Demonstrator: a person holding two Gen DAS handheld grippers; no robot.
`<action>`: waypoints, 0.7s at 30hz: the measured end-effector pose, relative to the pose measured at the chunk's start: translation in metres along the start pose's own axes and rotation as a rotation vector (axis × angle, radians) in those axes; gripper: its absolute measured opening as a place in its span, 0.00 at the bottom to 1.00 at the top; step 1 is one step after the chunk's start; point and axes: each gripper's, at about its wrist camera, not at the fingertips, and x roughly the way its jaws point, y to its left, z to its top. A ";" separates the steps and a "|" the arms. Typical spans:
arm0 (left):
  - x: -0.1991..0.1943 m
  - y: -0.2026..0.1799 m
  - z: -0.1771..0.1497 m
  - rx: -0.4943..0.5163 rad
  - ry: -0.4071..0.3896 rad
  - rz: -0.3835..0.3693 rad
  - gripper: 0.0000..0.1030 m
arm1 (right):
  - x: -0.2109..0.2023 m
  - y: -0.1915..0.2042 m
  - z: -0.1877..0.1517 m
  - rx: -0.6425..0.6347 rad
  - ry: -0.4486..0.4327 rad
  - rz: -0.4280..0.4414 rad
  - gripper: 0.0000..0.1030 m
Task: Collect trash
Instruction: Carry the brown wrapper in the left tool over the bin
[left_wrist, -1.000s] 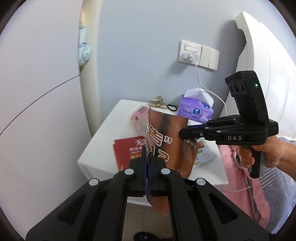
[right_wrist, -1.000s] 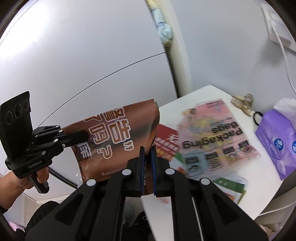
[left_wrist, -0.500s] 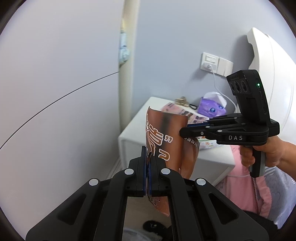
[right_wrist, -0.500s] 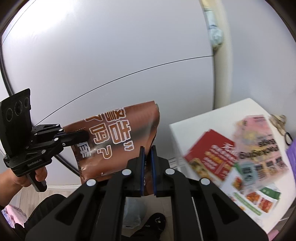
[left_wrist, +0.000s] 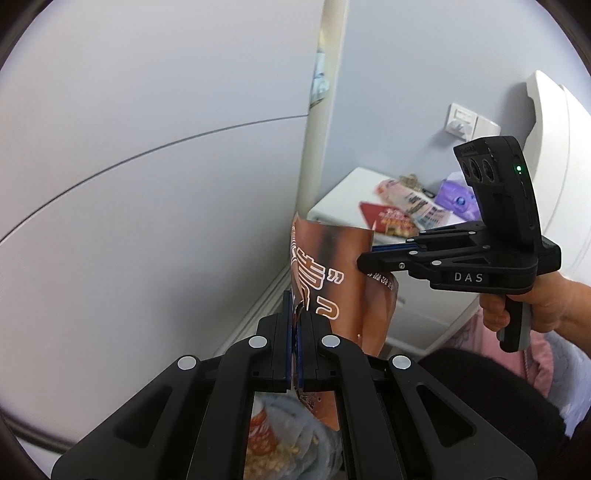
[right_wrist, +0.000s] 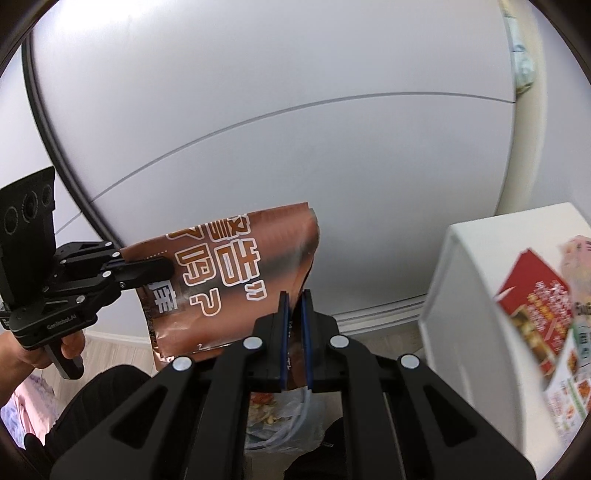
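A brown foil snack bag (left_wrist: 343, 288) with white characters hangs in the air, held by both grippers. My left gripper (left_wrist: 294, 304) is shut on one edge of it. My right gripper (right_wrist: 295, 301) is shut on the opposite edge of the same bag (right_wrist: 229, 280). In the left wrist view the right gripper (left_wrist: 365, 260) comes in from the right, gripped by a hand. In the right wrist view the left gripper (right_wrist: 168, 267) comes in from the left. Below the bag lies a grey trash bag (right_wrist: 291, 421) with food scraps in it, partly hidden by the fingers.
A white bedside table (right_wrist: 458, 280) stands to the right with a red packet (right_wrist: 532, 295), other wrappers and a purple tissue pack (left_wrist: 456, 192) on it. A pale wardrobe door (right_wrist: 258, 129) fills the background. A dark trouser leg (left_wrist: 480, 406) is at lower right.
Both grippers have carried the brown bag sideways off the bedside table. The table has slid to the right of both views, and the trash bag now shows underneath. Both grips are unchanged.
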 end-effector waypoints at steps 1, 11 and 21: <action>-0.001 0.002 -0.003 -0.004 0.005 0.005 0.01 | 0.005 0.004 -0.002 -0.006 0.010 0.004 0.09; -0.006 0.023 -0.070 -0.086 0.094 0.047 0.01 | 0.057 0.050 -0.033 -0.063 0.145 0.025 0.09; 0.003 0.048 -0.147 -0.226 0.203 0.095 0.01 | 0.124 0.081 -0.071 -0.109 0.341 0.056 0.09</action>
